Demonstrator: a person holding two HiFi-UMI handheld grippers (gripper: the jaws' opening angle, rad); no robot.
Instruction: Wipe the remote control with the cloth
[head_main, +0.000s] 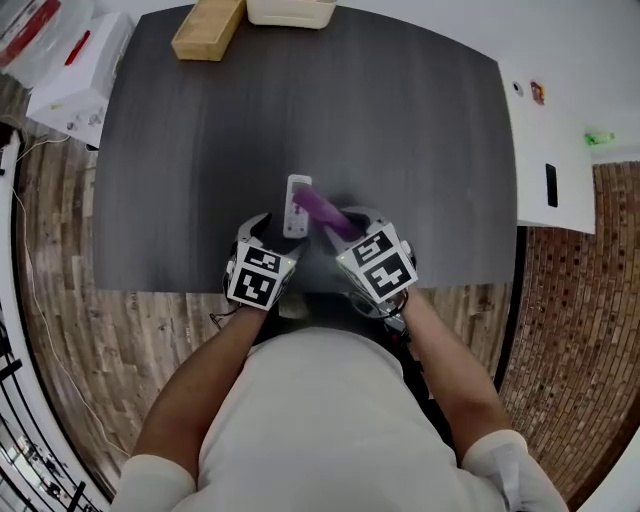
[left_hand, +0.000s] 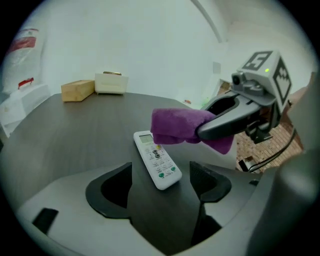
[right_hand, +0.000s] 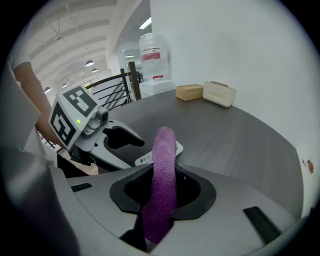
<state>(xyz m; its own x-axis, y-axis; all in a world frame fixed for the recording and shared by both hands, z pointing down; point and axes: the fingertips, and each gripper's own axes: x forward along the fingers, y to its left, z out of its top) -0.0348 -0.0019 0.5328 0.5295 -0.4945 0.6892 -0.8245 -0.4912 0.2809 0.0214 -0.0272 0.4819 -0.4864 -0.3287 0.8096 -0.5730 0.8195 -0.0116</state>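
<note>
**Left gripper** (left_hand: 161, 172): jaws spread wide and gripping nothing. The near end of the remote (left_hand: 154, 152) lies between them, clear of both pads.

**Right gripper** (right_hand: 162, 187): clamped on a folded purple cloth (right_hand: 164, 150). The free end of the cloth sticks out forward, over the far half of the remote. Whether it presses on the remote or hangs just above it is hard to tell.

**Remote:** flat on the dark table (head_main: 400, 120), buttons up, close to the near edge and between the two grippers.

**Risks:**
- Nothing pins the remote, so a wiping stroke would likely drag or spin it. A stroke toward the near side could take it off the edge.
- The cloth is held in a narrow pinch, so a firm press may bend or slip it. The hard jaw could then scrape the buttons.
- The grippers sit just beside each other, so a sideways sweep by the right one risks knocking the left.

**Pose:** both forearms come in from the near edge and converge. The marker cubes face up. The left gripper points toward the far side, and the right one is angled leftward across the remote.

**Far edge of table:** a wooden box (head_main: 208, 28) and a white container (head_main: 290, 10), well apart from the work.
</note>
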